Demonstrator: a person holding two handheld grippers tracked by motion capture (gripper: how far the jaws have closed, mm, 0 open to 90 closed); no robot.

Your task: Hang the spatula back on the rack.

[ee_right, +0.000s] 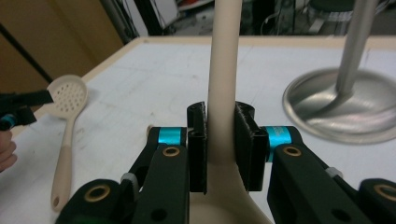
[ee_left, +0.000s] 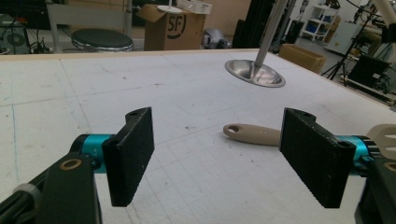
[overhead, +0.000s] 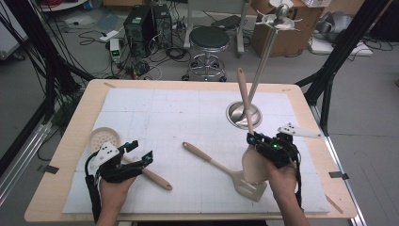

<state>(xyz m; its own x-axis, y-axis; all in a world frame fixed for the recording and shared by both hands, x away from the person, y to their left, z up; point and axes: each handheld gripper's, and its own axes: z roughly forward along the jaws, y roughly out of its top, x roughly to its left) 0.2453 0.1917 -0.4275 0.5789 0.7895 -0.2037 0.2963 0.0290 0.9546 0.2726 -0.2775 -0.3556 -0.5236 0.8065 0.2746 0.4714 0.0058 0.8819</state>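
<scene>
My right gripper (overhead: 253, 140) (ee_right: 220, 114) is shut on the neck of a beige utensil (overhead: 243, 96) (ee_right: 223, 70). Its handle points up and away, and its broad head (overhead: 254, 165) hangs below the jaws, off the table. Just beyond it stands a metal hanging stand (overhead: 263, 56) on a round base (overhead: 235, 117) (ee_right: 327, 116) (ee_left: 254, 73). A beige slotted spatula (overhead: 221, 168) (ee_left: 254, 134) lies flat at centre. My left gripper (overhead: 141, 150) (ee_left: 219, 123) stands open low over the handle of a beige skimmer (overhead: 101, 138) (ee_right: 69, 95), with nothing between its pads.
The white mat (overhead: 179, 117) covers a wooden table (overhead: 75, 136). Beyond the far edge stand a stool (overhead: 208, 40), computer cases (overhead: 141, 23) and a cardboard box (overhead: 291, 33). Black frame legs rise at both sides.
</scene>
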